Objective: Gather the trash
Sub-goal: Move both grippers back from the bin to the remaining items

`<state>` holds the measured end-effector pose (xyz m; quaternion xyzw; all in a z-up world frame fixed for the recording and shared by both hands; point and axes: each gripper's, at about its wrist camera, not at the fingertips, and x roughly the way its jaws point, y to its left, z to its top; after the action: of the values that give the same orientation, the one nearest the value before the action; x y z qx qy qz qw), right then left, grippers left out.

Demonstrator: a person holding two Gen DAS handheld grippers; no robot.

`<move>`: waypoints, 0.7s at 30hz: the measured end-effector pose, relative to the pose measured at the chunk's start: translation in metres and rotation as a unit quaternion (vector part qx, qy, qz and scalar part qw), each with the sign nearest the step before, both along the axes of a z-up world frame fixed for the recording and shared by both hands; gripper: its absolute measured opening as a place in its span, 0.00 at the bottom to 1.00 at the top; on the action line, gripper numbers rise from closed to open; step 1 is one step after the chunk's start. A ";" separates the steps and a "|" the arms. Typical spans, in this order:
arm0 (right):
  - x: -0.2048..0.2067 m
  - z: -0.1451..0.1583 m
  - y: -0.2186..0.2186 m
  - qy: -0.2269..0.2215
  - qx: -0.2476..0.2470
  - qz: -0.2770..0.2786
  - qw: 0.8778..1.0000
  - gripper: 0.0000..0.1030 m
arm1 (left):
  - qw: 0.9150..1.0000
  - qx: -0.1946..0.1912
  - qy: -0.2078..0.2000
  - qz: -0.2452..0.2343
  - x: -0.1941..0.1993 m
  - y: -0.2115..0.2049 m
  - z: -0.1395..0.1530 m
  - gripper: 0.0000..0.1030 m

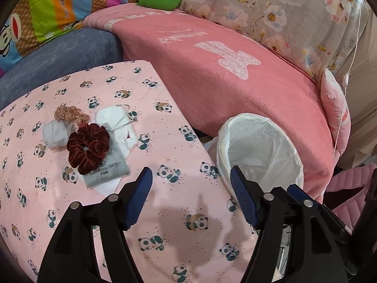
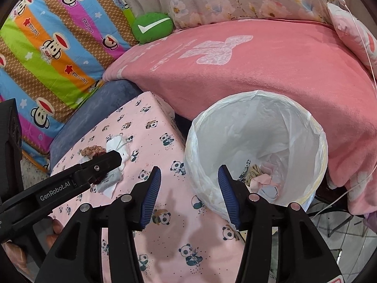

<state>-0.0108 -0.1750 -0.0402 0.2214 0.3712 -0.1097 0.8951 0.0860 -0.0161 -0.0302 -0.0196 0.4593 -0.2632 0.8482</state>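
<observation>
On the pink panda-print table [image 1: 165,212] lies a small heap: a dark red velvet scrunchie [image 1: 87,146], a tan scrunchie [image 1: 70,115], a white folded wad [image 1: 54,134], white crumpled tissue [image 1: 117,122] and a grey pouch [image 1: 106,169]. My left gripper [image 1: 190,179] hovers open over the table, to the right of the heap, nothing between its fingers. The white-lined bin [image 2: 256,151] stands beside the table and holds several scraps [image 2: 259,179]. My right gripper [image 2: 189,176] is open and empty at the bin's near rim. The left gripper's arm [image 2: 70,179] crosses the right wrist view and hides part of the heap.
A pink blanket [image 1: 235,82] covers the sofa behind the table and bin. A striped cartoon cushion [image 2: 51,47], a green round cushion [image 2: 152,27] and a floral cover [image 1: 271,7] lie further back. A blue armrest [image 1: 59,56] borders the table. Tiled floor [image 2: 341,231] shows at right.
</observation>
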 end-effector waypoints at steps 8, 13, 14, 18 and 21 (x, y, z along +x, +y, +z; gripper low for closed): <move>0.019 -0.006 0.037 0.011 -0.002 0.039 0.999 0.50 | 0.999 -0.004 0.013 0.047 0.015 0.047 -0.010 0.67; 0.033 -0.009 0.062 0.021 -0.010 0.061 0.998 0.50 | 0.996 -0.008 0.022 0.080 0.028 0.080 -0.017 0.67; 0.036 -0.009 0.066 0.022 -0.010 0.064 0.998 0.50 | 0.996 -0.009 0.023 0.087 0.030 0.087 -0.018 0.67; 0.052 -0.014 0.088 0.028 -0.009 0.084 0.996 0.50 | 0.994 -0.003 0.025 0.110 0.040 0.111 -0.025 0.67; 0.063 -0.018 0.099 0.033 -0.004 0.097 0.995 0.50 | 0.991 0.004 0.025 0.129 0.049 0.128 -0.031 0.67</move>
<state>0.0519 -0.0760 -0.0578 0.1770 0.4199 -0.0315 0.8896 0.1347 0.1118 -0.0607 -0.0818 0.4747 -0.1492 0.8636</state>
